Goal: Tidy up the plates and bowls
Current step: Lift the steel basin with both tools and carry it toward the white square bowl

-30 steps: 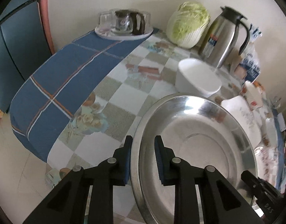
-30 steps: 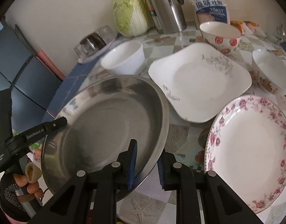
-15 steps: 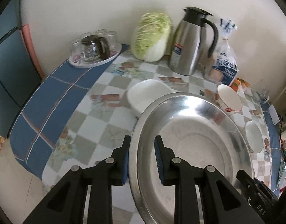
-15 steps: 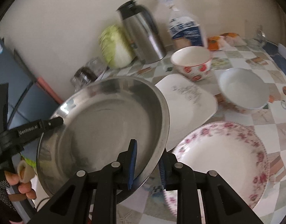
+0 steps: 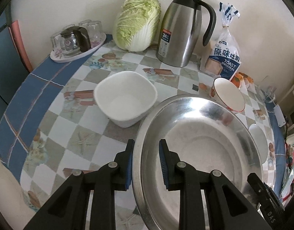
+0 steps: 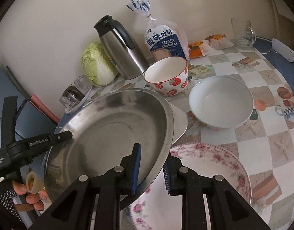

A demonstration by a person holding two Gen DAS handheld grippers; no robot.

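A large steel basin (image 5: 202, 151) (image 6: 116, 140) is held in the air over the table by both grippers. My left gripper (image 5: 146, 164) is shut on its left rim, and it also shows in the right wrist view (image 6: 41, 141). My right gripper (image 6: 151, 168) is shut on its right rim. Under the basin lie a white square plate (image 6: 180, 122) and a pink floral plate (image 6: 210, 174). A white square bowl (image 5: 125, 97), a strawberry bowl (image 6: 167, 76) (image 5: 228, 94) and a white round bowl (image 6: 220, 101) stand on the table.
Along the wall stand a cabbage (image 5: 137, 23), a steel thermos jug (image 5: 181, 28), a toast bag (image 5: 223, 57), and a tray of glasses (image 5: 77, 42). A glass mug (image 6: 242, 32) and snack packets (image 6: 204, 46) sit at the far right. The table edge curves on the left.
Both grippers have carried the basin to the right, over the square plate. The white square bowl is now uncovered on the left; the floral plate is partly under the basin.
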